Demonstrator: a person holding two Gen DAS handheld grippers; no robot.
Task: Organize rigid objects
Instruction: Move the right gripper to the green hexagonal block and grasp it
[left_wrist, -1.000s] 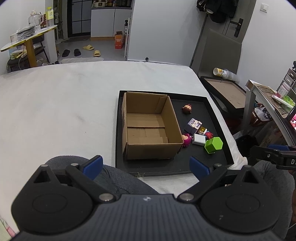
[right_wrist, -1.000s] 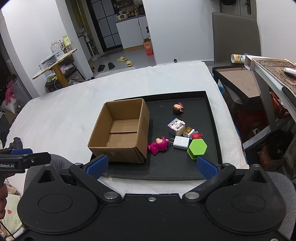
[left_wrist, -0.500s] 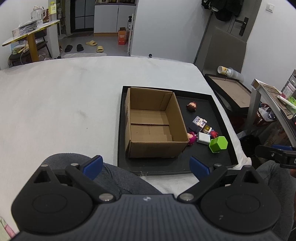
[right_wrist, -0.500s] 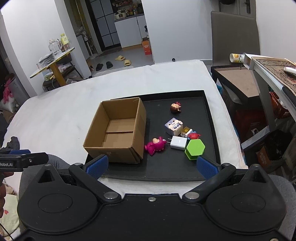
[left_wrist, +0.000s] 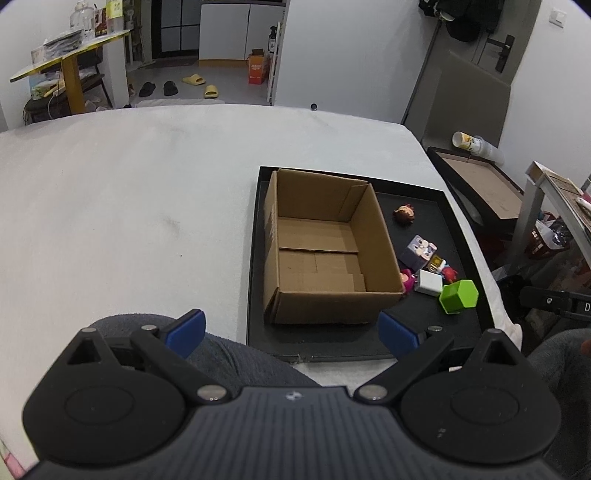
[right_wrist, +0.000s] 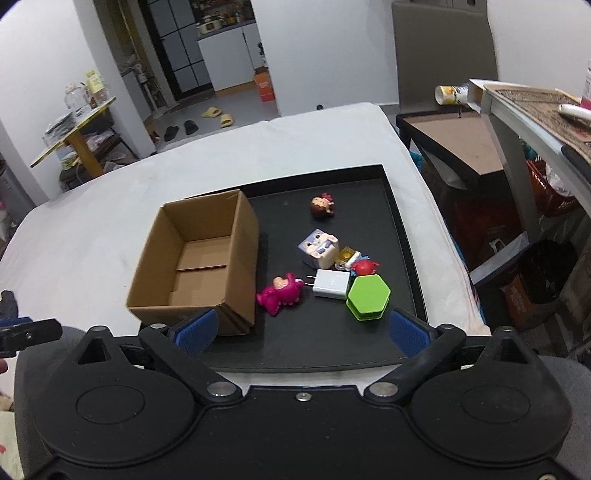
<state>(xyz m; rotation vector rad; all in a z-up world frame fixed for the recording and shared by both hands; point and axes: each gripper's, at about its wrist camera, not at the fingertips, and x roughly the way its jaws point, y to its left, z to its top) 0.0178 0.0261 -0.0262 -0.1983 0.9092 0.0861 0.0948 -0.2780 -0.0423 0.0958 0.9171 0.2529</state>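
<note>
An open, empty cardboard box stands on the left half of a black tray. On the tray to the right of the box lie a pink toy, a white charger, a green hexagonal case, a cube toy, a small red toy and a brown-haired doll head. My left gripper hovers open in front of the box, holding nothing. My right gripper hangs over the tray's near edge; its jaws are closing with nothing between them.
The tray rests on a wide white surface. A person's grey-clad knees sit just under both grippers. To the right stand a dark side table with a tipped paper cup and a grey shelf.
Both grippers have come forward and down toward the tray, so box and toys look larger. The right gripper's blue pads stand slightly closer together. Nothing on the tray has moved.
</note>
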